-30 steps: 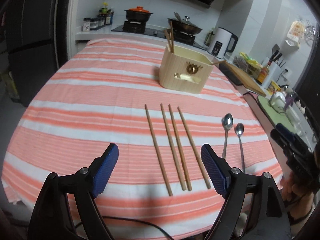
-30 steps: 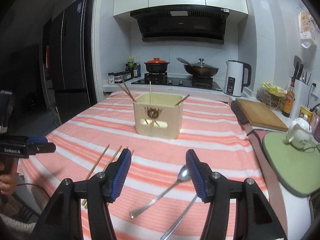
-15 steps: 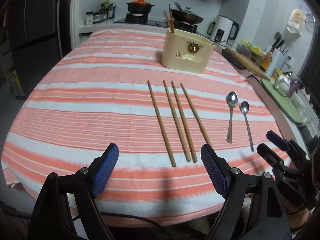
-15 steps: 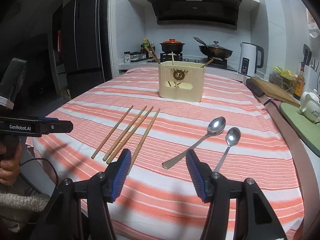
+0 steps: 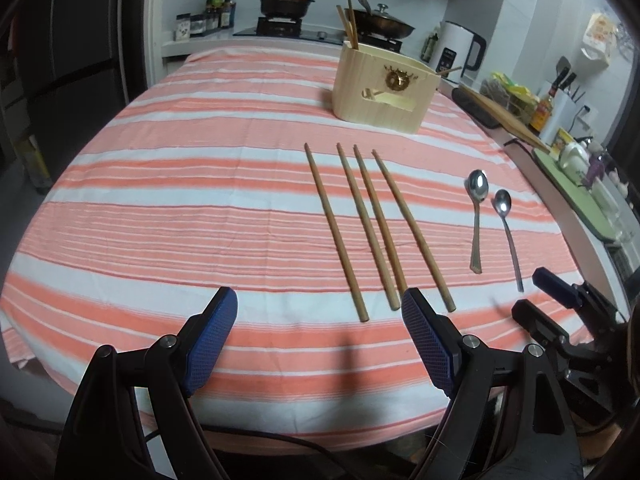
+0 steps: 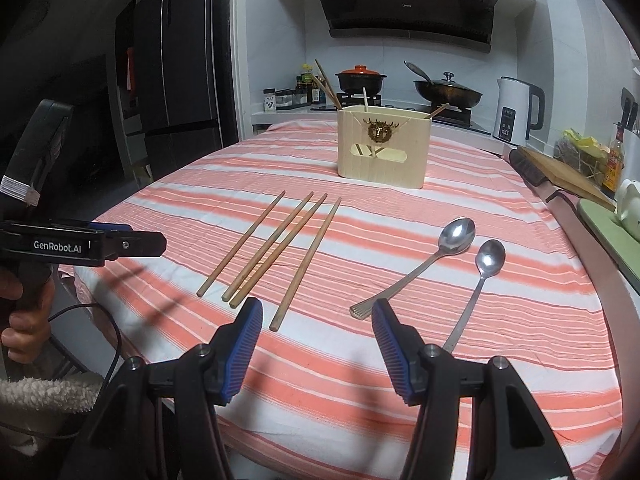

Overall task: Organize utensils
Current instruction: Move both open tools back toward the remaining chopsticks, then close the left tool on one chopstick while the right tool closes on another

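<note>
A: Going left to right, the left hand-held gripper (image 5: 318, 344) hangs over the near edge of the worktop (image 5: 160, 208) with its jaws wide apart and nothing between them. Just ahead of it lie the four chopsticks (image 5: 370, 228), nearly parallel, their long axes running away from the near edge toward the wooden holder (image 5: 380, 92), thick ends nearest the jaws.

B: So that hand is nearer the chopsticks?

A: By the look of it, yes; the thick ends sit between and just beyond its blue pads (image 5: 212, 340). Further right are the two spoons (image 5: 490, 224), bowls toward the holder and handles toward the near edge. The right hand-held gripper (image 6: 316, 344) is about half open and empty, with the flat-ended handle of the larger spoon (image 6: 416, 270) just ahead between its fingertips. That hand looks better placed for the spoons.

B: And their axes?

A: In the right wrist view the larger spoon slants up to the right, and the thinner spoon (image 6: 478, 284) lies steeper, its handle end hidden behind the right finger. The holder stands well back on the worktop and already has a few chopsticks upright in it.

B: Any writing?

A: "GenRobot.AI" is printed on the side of the left hand-held gripper in the right wrist view. The brand mark on the range hood (image 6: 404, 8) is too small to read
</note>
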{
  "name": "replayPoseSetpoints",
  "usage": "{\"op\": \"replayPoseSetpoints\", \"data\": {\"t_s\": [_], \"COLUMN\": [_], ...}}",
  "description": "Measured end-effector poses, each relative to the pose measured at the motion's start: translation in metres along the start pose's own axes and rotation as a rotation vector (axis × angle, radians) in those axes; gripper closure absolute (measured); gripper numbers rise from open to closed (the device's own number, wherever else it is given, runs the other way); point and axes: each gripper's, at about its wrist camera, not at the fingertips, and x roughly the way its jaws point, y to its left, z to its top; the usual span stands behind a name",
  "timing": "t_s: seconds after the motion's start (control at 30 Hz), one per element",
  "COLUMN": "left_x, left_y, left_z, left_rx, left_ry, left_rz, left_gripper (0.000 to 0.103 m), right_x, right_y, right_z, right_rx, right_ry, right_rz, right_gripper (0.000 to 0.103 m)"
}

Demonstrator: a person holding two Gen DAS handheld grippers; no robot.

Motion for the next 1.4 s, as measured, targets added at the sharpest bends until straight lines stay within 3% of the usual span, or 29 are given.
{"op": "replayPoseSetpoints", "data": {"t_s": [0.47, 0.87, 1.07, 1.13, 1.4], "left_x": [0.027, 0.044, 0.048, 0.046, 0.044], "left_y": [-0.01, -0.016, -0.019, -0.019, -0.018], "left_z": [-0.015, -0.022, -0.023, -0.024, -0.027], "left_rx": [0.046, 0.079, 0.108, 0.111, 0.112], "left_ry": [0.038, 0.06, 0.047, 0.043, 0.009], "left_rz": [-0.025, 0.041, 0.084, 0.087, 0.084], "left_gripper": [0.018, 0.021, 0.028, 0.032, 0.041], "right_x": [0.023, 0.036, 0.052, 0.058, 0.064], "right_y": [0.01, 0.017, 0.026, 0.028, 0.029], "right_z": [-0.008, -0.009, -0.01, -0.011, -0.011], "right_rx": [-0.002, -0.028, -0.062, -0.063, -0.048], "right_ry": [0.067, 0.086, 0.118, 0.134, 0.116], "right_rz": [0.052, 0.066, 0.076, 0.083, 0.068], "right_gripper": [0.045, 0.045, 0.057, 0.07, 0.074]}}
